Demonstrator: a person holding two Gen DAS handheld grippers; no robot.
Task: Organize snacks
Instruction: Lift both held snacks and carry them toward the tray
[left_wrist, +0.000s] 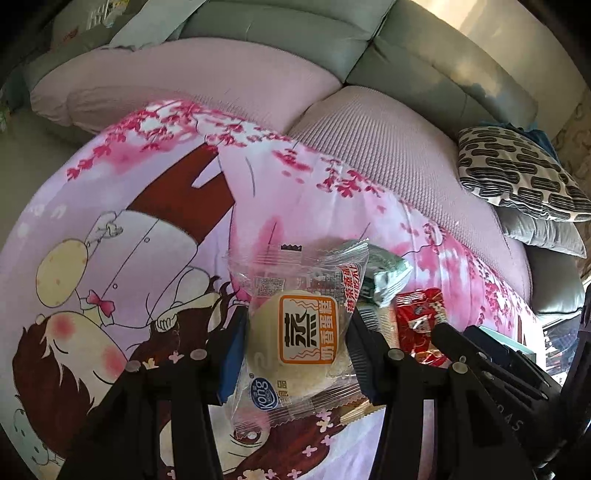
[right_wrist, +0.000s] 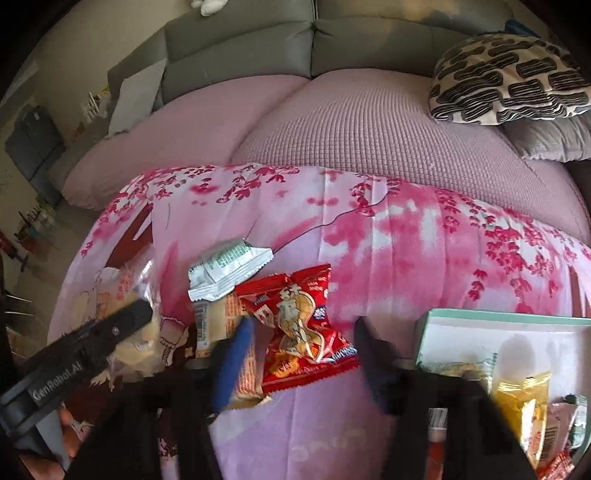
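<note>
The left gripper (left_wrist: 297, 354) pinches the cake pack (left_wrist: 295, 336) across its width, above the pink cloth (left_wrist: 147, 206). The pack's long axis runs along the fingers, its clear sealed end pointing away.

The right gripper (right_wrist: 301, 332) stands spread around the red pack (right_wrist: 299, 325), pads apart from it. The red pack lies on the cloth, left of the box (right_wrist: 480, 321), long axis roughly along the fingers.

Risks:
- The slick film may slip from the pads.
- Hard pressure may crush the soft cake.
- Closing the right jaws may catch the beige pack (right_wrist: 221, 321) beneath.
</note>
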